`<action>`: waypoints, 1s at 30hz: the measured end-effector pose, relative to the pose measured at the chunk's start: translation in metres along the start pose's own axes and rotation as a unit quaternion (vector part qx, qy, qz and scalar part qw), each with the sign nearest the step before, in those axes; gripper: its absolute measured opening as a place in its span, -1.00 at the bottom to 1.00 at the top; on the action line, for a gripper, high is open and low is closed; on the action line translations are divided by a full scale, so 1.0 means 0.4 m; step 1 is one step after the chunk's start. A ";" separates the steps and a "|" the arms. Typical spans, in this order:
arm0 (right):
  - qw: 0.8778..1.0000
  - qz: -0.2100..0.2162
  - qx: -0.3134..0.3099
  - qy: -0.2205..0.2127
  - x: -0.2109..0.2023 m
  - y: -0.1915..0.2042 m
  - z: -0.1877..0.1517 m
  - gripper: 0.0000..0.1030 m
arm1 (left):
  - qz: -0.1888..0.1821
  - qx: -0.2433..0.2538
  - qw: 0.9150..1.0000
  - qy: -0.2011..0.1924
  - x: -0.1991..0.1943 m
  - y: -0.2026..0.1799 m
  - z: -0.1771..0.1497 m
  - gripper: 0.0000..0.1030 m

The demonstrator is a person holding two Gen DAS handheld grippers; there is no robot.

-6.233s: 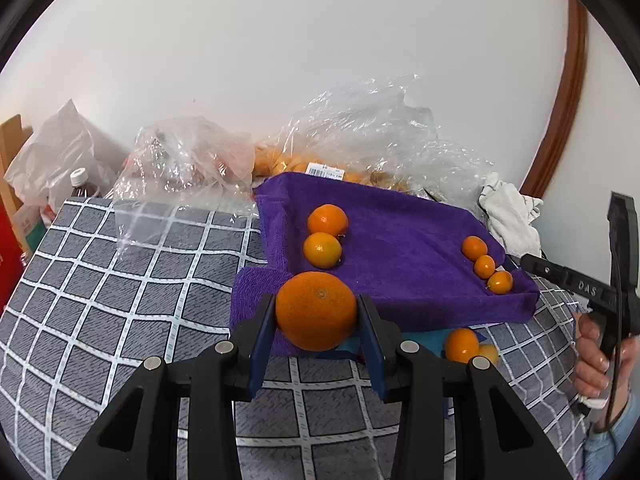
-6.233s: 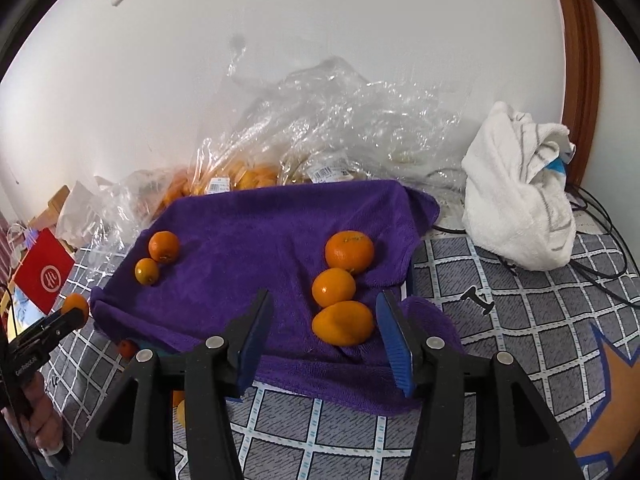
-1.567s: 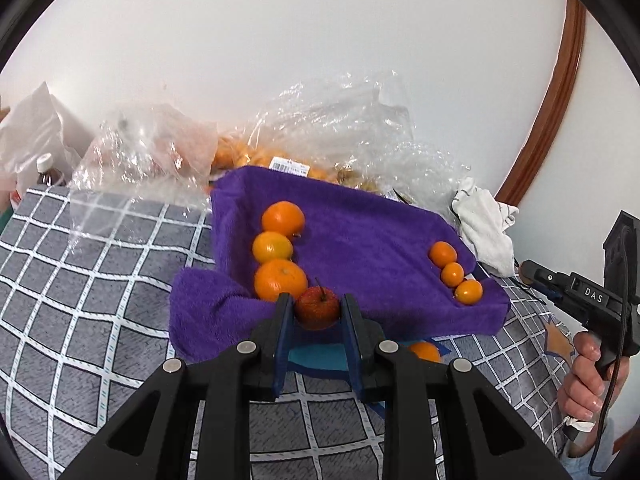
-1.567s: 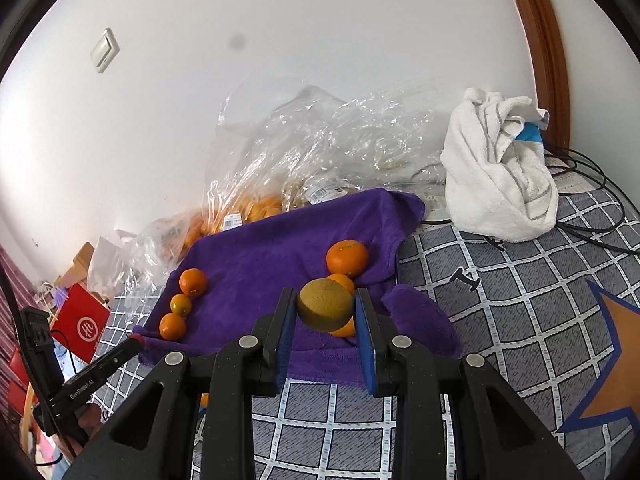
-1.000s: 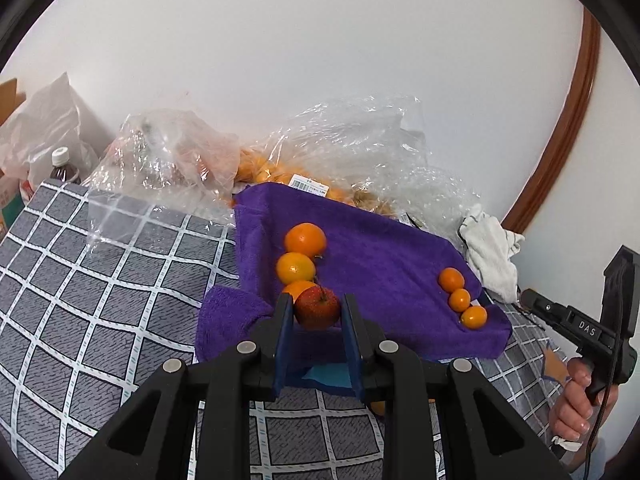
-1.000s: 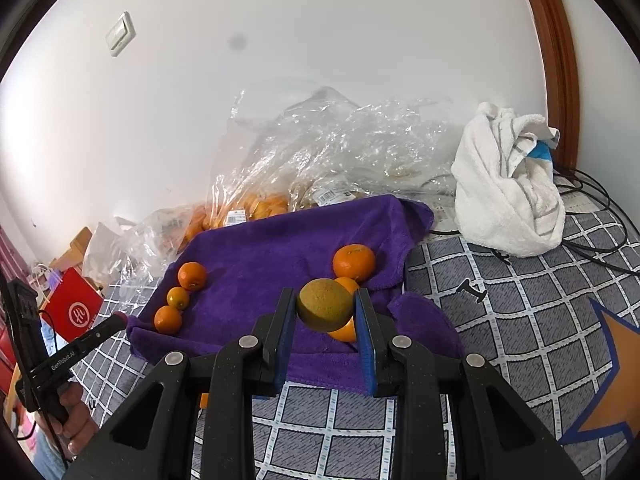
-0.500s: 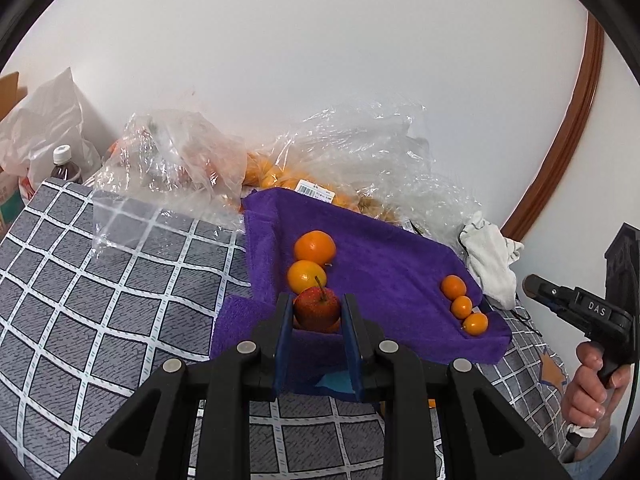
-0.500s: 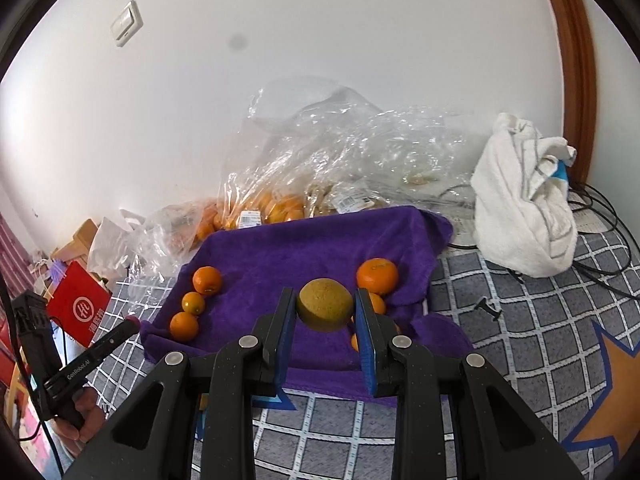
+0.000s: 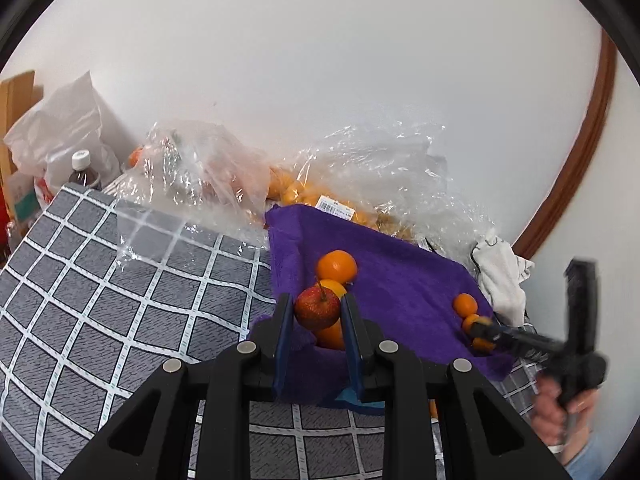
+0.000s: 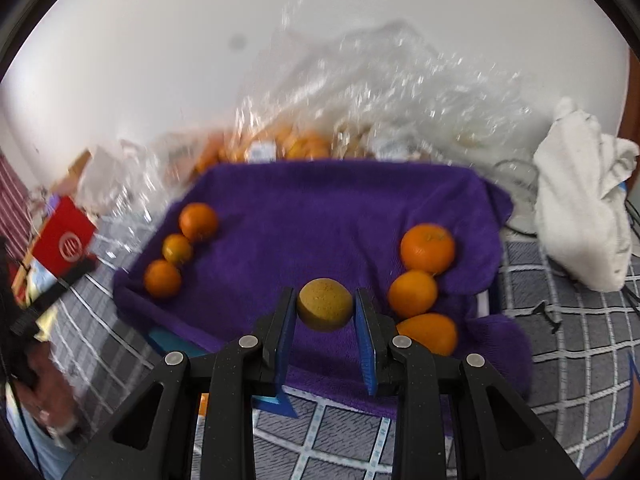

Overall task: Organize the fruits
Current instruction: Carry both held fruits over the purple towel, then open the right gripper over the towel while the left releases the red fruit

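My left gripper (image 9: 316, 314) is shut on a small red apple (image 9: 317, 309), held above the near left edge of the purple towel (image 9: 400, 280). Behind it a row of oranges (image 9: 337, 267) lies on the towel. My right gripper (image 10: 325, 308) is shut on a yellow-brown round fruit (image 10: 325, 309) over the towel's front middle (image 10: 320, 216). Three small oranges (image 10: 176, 249) lie in a line at the left, three larger oranges (image 10: 427, 248) at the right. The right gripper also shows blurred in the left wrist view (image 9: 486, 330).
Clear plastic bags with more oranges (image 9: 304, 196) lie behind the towel by the wall. A white cloth (image 10: 580, 208) and cables sit at the right. A bottle (image 9: 82, 170) and white bag stand at the far left. A red box (image 10: 64, 240) is at the left edge.
Both grippers took hold of new fruit: the left holds the apple instead of an orange, the right holds the yellow-brown fruit. In the last half second the right gripper moved forward and left over the towel.
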State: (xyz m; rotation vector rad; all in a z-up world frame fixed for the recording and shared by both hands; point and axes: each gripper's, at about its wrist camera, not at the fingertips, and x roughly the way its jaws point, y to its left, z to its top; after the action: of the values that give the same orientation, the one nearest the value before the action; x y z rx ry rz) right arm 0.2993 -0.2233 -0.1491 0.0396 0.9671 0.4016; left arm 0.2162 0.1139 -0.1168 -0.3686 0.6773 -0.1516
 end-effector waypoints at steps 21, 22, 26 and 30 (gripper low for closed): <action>0.999 -0.013 0.030 -0.030 -0.059 -0.082 -0.022 -0.17 | 0.050 0.107 0.983 0.138 0.298 -0.216 0.017 -0.55; 0.999 -0.017 0.033 -0.034 -0.064 -0.090 -0.021 -0.17 | 0.060 0.110 0.982 0.139 0.304 -0.216 0.013 -0.55; 0.998 -0.030 0.041 -0.035 -0.063 -0.109 -0.015 -0.17 | 0.086 0.116 0.979 0.141 0.322 -0.208 -0.004 -0.55; 0.997 -0.044 0.042 -0.042 -0.066 -0.107 -0.017 -0.17 | 0.082 0.115 0.981 0.131 0.327 -0.209 -0.005 -0.52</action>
State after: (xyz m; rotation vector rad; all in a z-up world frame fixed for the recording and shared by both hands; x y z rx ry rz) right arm 0.2941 -0.2731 -0.1412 0.0885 0.8992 0.2768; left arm 0.3144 0.0028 -0.1629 -0.0696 0.9377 -0.1207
